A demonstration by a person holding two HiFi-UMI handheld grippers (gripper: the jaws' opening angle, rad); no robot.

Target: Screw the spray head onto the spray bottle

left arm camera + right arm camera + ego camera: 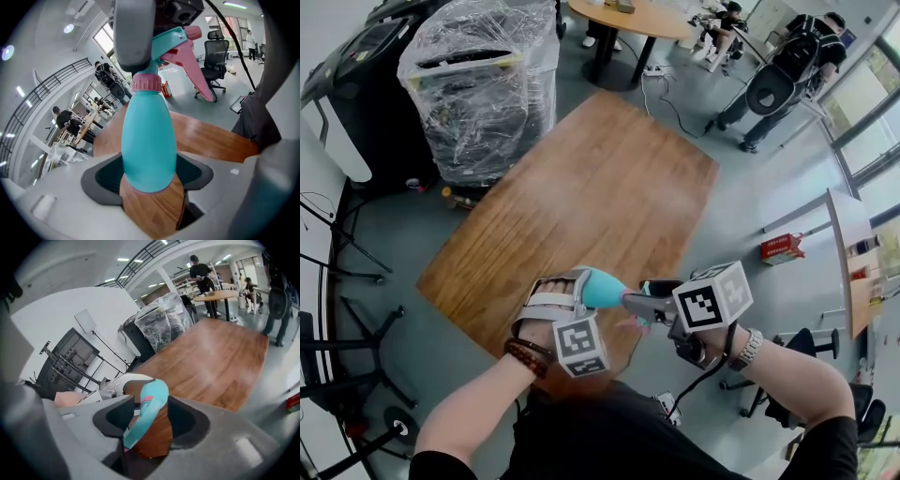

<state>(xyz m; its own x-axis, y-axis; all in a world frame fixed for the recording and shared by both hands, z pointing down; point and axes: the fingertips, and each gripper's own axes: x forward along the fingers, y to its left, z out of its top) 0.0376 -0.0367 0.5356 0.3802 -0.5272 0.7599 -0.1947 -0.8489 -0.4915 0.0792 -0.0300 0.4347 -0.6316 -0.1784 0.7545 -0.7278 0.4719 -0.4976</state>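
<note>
Head view: left gripper (570, 295) jaws pinch the bottle (602, 288) at its base, steadying it over the bench (609, 187). The spray head (174, 41) sits on its neck. Right gripper (146, 420) jaws stand spread loosely around the head, likely resetting for another twist.

Left gripper (581, 286) pitched downward, jaws clamped on spray bottle (149, 140); right gripper (645, 302) facing it from the right, jaws apart around spray head (146, 411), pads not pressing; both forearms angled inward.
</note>
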